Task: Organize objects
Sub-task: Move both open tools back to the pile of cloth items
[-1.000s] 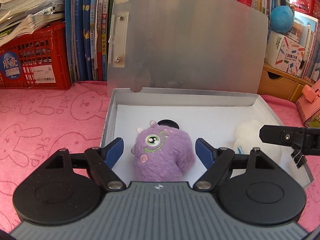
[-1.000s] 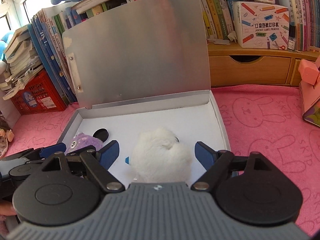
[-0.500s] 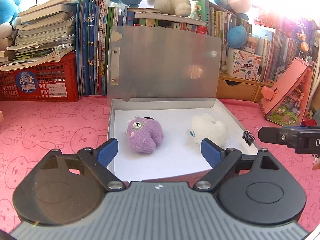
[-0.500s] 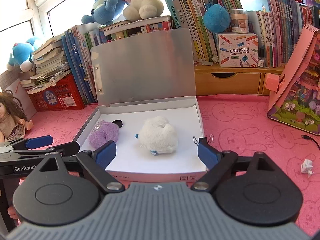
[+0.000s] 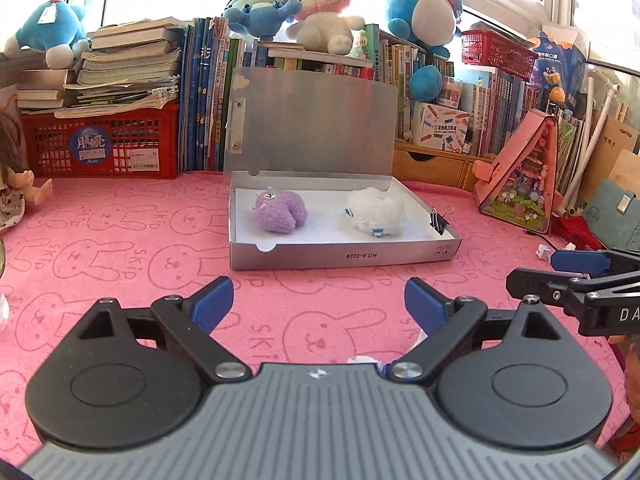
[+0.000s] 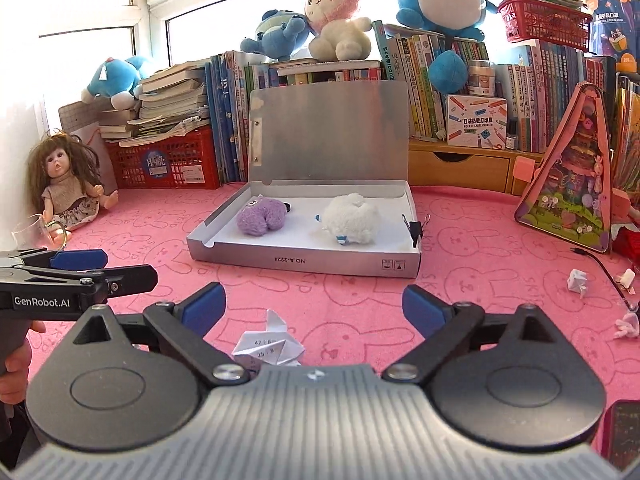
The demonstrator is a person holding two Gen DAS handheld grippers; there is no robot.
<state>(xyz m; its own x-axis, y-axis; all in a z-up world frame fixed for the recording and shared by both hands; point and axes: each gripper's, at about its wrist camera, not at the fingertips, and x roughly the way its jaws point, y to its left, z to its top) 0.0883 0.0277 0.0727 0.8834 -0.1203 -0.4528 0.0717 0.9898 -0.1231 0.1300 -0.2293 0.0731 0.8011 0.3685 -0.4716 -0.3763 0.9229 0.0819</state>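
Observation:
A silver box [image 5: 344,255] [image 6: 304,261] with its lid raised stands on the pink cloth. Inside it lie a purple plush [image 5: 280,212] [image 6: 260,218] on the left and a white plush [image 5: 376,211] [image 6: 352,220] on the right. A black binder clip [image 5: 439,222] [image 6: 416,230] sits on the box's right rim. My left gripper [image 5: 319,304] hangs well in front of the box, jaws still opening, nothing between them. My right gripper [image 6: 314,306] is likewise back from the box, jaws opening and empty. Just under it lies a folded white paper [image 6: 268,346].
Books, a red crate [image 5: 100,146], plush toys and a wooden drawer shelf [image 6: 460,164] line the back. A doll [image 6: 68,184] sits at far left, a pink toy house [image 6: 576,184] at right. Small paper scraps [image 6: 578,280] and a cable lie on the cloth at right.
Both grippers let go of the plush toys, left the purple and right the white, and pulled back out of the box, jaws widening. Both toys stay inside the box.

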